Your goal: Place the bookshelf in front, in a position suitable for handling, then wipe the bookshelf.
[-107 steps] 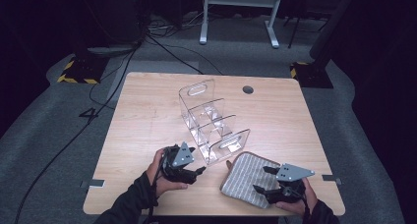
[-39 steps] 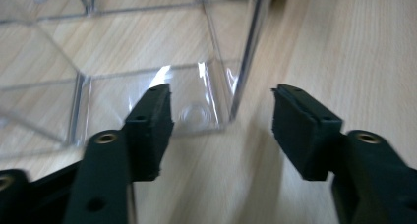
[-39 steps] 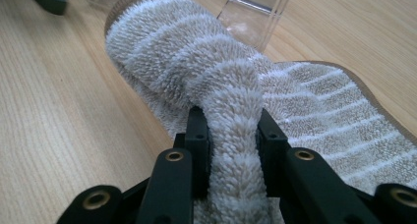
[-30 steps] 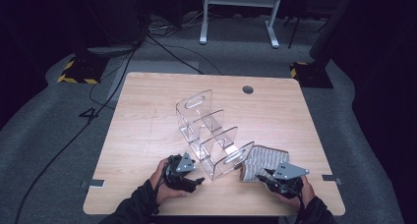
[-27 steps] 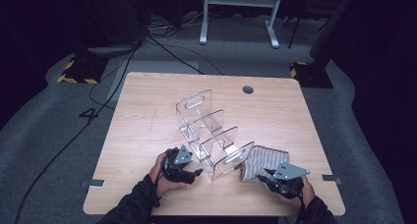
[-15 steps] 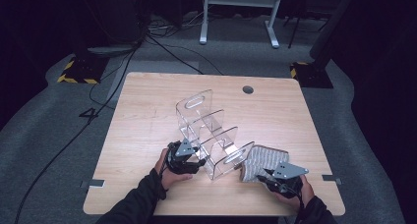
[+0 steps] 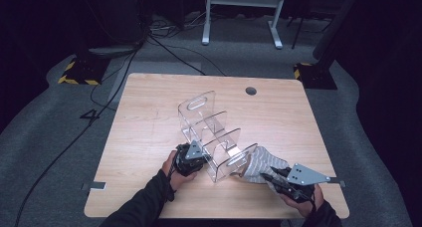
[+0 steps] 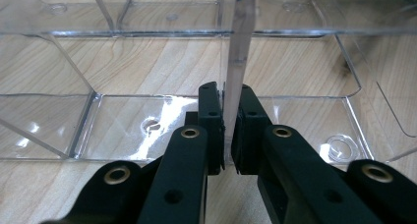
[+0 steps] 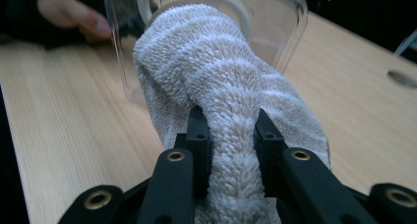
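Now | left gripper (image 8: 229, 128) clamps rack (image 7: 214, 132) wall | right gripper (image 9: 231, 135) pinches towel (image 9: 221, 71) against rack

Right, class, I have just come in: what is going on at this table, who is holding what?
A person at a wooden table works with a gripper in each hand. The left gripper is shut on an upright wall of a clear plastic divider rack, apparently steadying it. The right gripper is shut on a bunched striped towel, whose far end is pressed against the rack's near end panel, the one with an oval cut-out. The towel appears to be wiping it, though that is a guess.
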`<act>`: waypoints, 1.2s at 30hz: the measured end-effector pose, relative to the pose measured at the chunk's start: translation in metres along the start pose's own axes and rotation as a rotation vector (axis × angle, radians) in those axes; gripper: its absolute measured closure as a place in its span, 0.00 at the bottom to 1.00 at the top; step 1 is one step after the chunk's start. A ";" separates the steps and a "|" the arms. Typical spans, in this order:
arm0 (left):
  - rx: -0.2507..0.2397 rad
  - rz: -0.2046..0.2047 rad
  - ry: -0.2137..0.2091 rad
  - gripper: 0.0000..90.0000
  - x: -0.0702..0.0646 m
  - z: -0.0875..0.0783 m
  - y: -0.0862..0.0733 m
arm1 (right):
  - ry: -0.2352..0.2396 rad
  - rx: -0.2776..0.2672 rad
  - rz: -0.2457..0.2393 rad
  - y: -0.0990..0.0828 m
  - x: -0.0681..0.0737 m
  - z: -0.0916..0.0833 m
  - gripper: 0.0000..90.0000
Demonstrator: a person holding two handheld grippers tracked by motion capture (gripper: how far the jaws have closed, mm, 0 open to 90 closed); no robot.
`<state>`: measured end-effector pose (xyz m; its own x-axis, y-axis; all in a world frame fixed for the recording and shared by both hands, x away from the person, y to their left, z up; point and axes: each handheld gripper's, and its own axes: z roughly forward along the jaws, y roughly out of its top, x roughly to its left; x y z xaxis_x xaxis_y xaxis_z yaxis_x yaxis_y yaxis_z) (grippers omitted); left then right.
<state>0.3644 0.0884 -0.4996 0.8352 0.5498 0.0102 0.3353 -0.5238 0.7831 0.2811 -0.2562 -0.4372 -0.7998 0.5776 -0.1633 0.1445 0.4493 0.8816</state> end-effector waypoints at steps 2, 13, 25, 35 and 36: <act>0.001 0.002 -0.005 0.95 0.001 0.000 0.000 | -0.006 -0.029 -0.011 0.003 0.002 0.001 0.84; 0.006 0.018 -0.023 0.96 0.000 -0.001 0.000 | -0.134 -0.146 -0.048 0.036 -0.006 0.001 0.84; 0.011 0.014 -0.038 0.95 0.001 0.000 0.000 | -0.158 -0.090 -0.022 0.017 -0.019 0.035 0.83; 0.012 0.016 -0.045 0.95 0.001 0.000 0.000 | -0.101 0.027 0.027 -0.013 -0.021 0.052 0.83; 0.014 0.022 -0.043 0.95 0.001 0.001 0.000 | -0.074 0.096 -0.016 -0.020 -0.013 0.059 0.83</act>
<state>0.3660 0.0883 -0.4998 0.8603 0.5099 0.0000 0.3229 -0.5447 0.7739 0.3230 -0.2322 -0.4785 -0.7576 0.6173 -0.2121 0.1902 0.5196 0.8330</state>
